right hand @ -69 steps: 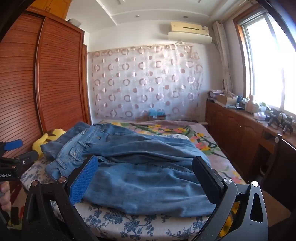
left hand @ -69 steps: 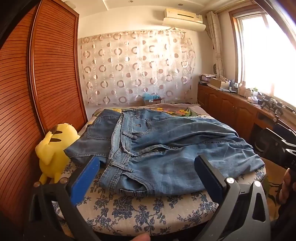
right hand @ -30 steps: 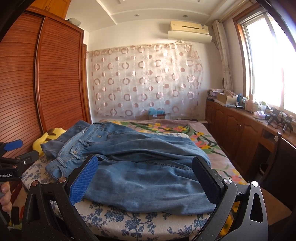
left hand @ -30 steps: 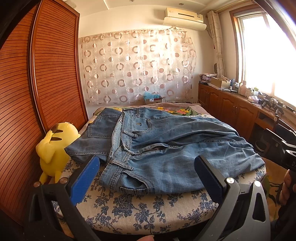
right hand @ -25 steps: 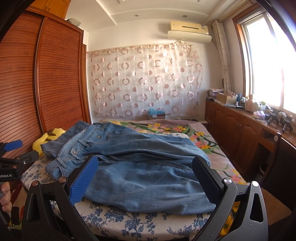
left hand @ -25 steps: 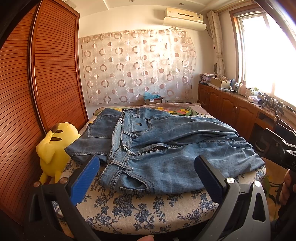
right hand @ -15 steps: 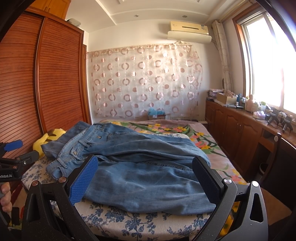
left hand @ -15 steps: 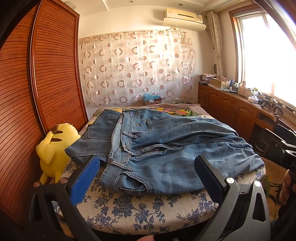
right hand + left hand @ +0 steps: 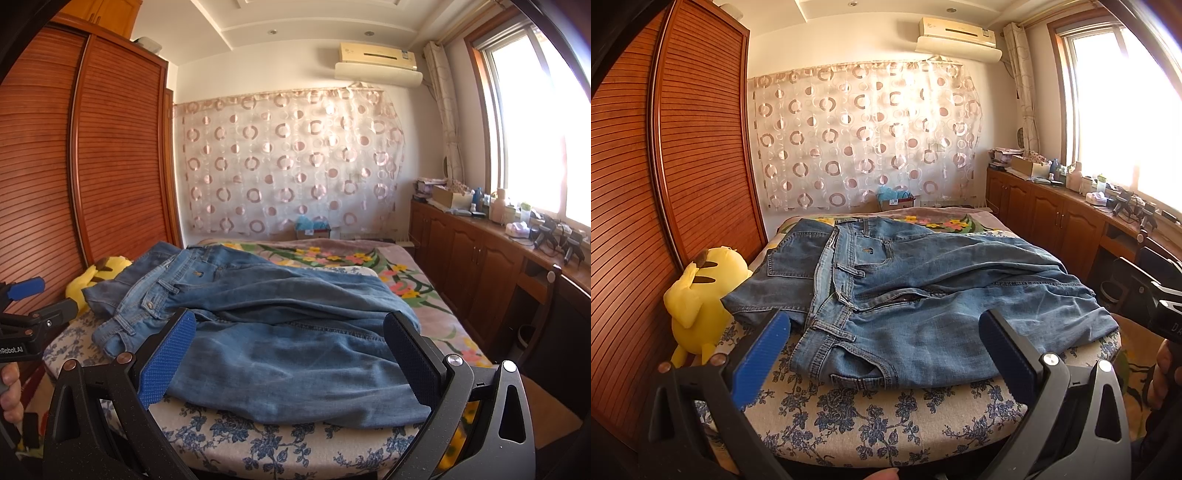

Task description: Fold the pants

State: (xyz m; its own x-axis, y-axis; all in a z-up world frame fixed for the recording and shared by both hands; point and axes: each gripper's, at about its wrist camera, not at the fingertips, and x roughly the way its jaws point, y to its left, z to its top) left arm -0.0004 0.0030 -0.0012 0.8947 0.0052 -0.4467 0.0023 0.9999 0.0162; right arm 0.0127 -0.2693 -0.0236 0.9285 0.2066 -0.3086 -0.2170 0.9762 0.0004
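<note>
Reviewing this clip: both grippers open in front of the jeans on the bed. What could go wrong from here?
The jeans lie in bunched layers, so the left gripper may pinch only one layer at the waistband. Their near edge reaches the mattress edge; a tug might slide them off. The yellow plush toy sits against the denim and could be dragged.

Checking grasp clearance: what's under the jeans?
The jeans lie on a blue-floral cushion on the bed; its near edge shows, the rest is covered. Both grippers, left and right, are open, short of them.
</note>
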